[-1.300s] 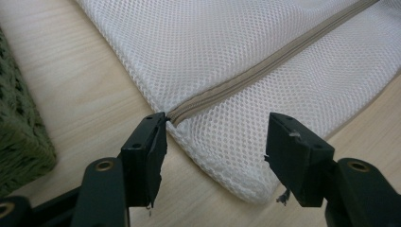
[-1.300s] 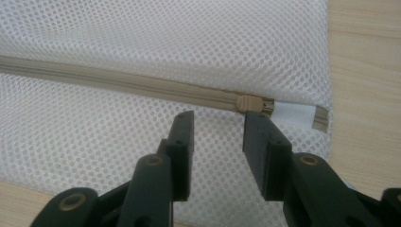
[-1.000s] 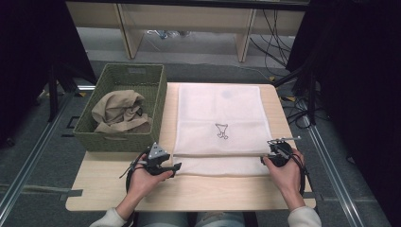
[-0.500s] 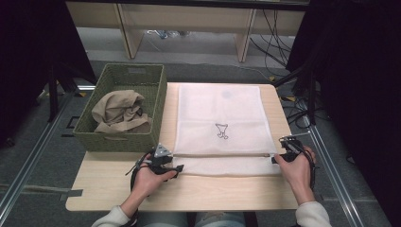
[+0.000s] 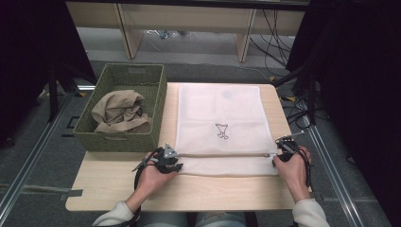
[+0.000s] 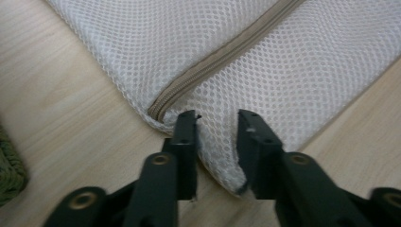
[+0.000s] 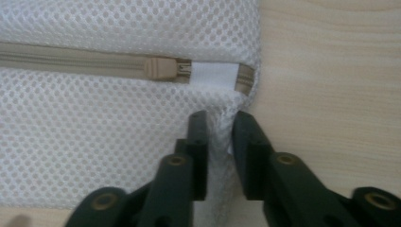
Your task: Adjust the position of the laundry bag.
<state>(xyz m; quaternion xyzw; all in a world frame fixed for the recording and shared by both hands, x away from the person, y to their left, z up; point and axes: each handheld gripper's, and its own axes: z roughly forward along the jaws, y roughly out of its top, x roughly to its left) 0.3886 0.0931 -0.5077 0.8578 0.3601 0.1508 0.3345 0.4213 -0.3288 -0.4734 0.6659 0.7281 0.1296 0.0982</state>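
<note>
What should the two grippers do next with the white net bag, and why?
Probably lift both pinched corners a little together. The left gripper and the right gripper have just been closing, each with a fold of the mesh bag bunched between its fingers. They grip the near edge, below the zipper, whose pull sits at the right end. The bag lies flat on the table.

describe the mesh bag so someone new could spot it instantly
On the light wooden table, right of the green woven basket holding beige cloth, lies a flat white mesh bag. It carries a small dark printed figure at its middle and a beige zipper near the person's edge, where both tools pinch its corners.
</note>
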